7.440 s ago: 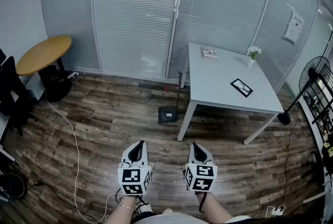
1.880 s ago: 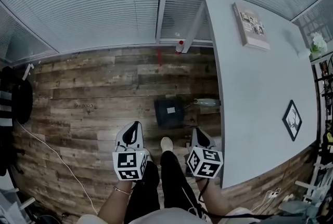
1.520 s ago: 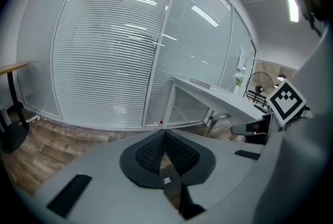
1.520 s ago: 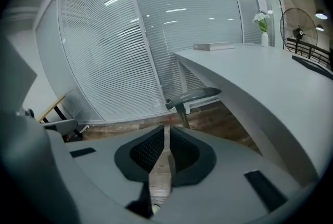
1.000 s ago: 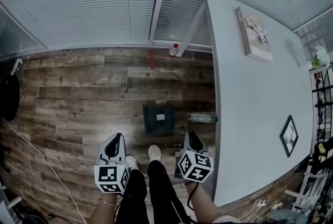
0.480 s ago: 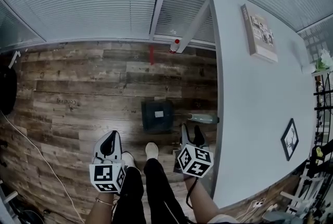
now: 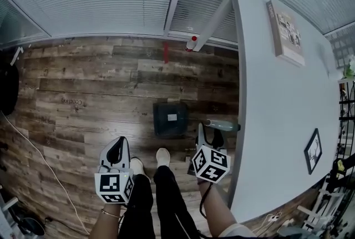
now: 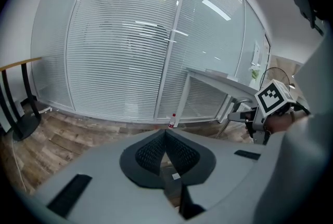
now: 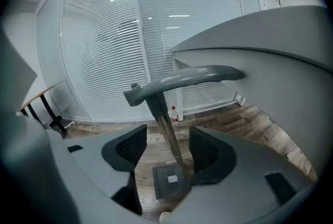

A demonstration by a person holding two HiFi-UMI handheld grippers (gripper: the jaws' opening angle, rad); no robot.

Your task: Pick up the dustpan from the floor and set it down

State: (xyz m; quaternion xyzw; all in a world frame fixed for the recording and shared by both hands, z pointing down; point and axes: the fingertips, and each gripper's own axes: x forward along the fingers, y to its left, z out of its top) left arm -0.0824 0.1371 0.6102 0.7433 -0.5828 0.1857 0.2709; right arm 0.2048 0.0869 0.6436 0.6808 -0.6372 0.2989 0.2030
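Observation:
The dustpan's dark pan (image 7: pixel 170 118) lies flat on the wood floor, and its upright metal pole (image 9: pixel 166 129) ends in a grey handle (image 7: pixel 222 125) beside the table edge. My right gripper (image 7: pixel 209 136) is at the pole; its jaws have just been opening and stand wide. In the right gripper view the pole rises between the pads (image 9: pixel 130 147) without touching them, the pan (image 9: pixel 169 181) showing below. My left gripper (image 7: pixel 115 150) hangs to the left over bare floor, shut and empty, its tips (image 8: pixel 165 137) meeting.
A white table (image 7: pixel 277 93) with a book (image 7: pixel 285 24) and a small framed picture (image 7: pixel 313 151) fills the right. A red-capped bottle (image 7: pixel 191 42) stands by the blind-covered glass wall. The person's legs and shoes (image 7: pixel 162 157) are between the grippers. A cable (image 7: pixel 33 143) crosses the floor at left.
The right gripper's jaws went from shut to wide open, and it slid forward and down so the dustpan's pole is now between them. The left gripper stayed put.

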